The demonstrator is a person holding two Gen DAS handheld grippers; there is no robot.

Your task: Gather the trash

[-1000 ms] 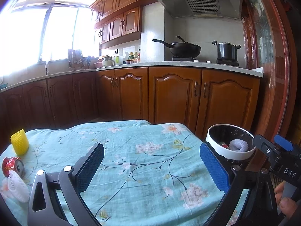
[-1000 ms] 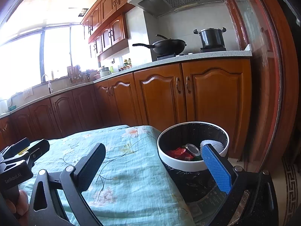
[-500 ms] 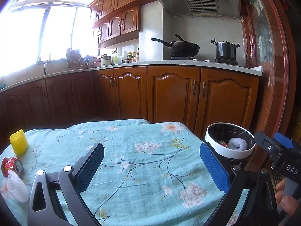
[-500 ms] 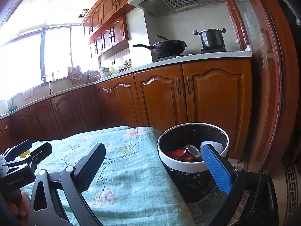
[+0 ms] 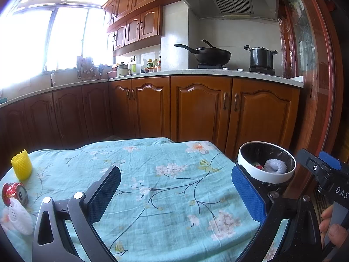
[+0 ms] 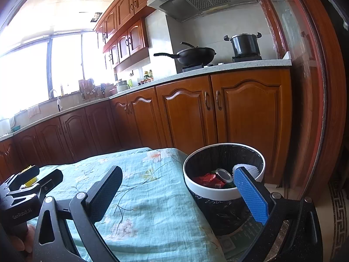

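Observation:
A white-rimmed trash bin (image 5: pixel 265 175) (image 6: pixel 220 192) lined with a black bag stands by the table's right edge. It holds a can (image 6: pixel 224 174), red wrappers (image 6: pixel 207 179) and a white foam net (image 5: pixel 275 167). On the table's left lie a crushed red can (image 5: pixel 14 193), a white foam net (image 5: pixel 19 217) and a yellow foam net (image 5: pixel 21 164). My left gripper (image 5: pixel 176 193) is open and empty above the tablecloth. My right gripper (image 6: pixel 177 193) is open and empty by the bin.
A floral teal cloth (image 5: pixel 157 179) covers the table. Wooden cabinets (image 5: pixel 196 109) and a counter with a wok (image 5: pixel 209 55) and pot (image 5: pixel 260 57) stand behind. A wooden door frame (image 6: pixel 312 87) is at the right.
Both views have shifted only slightly. Both grippers stay open and empty.

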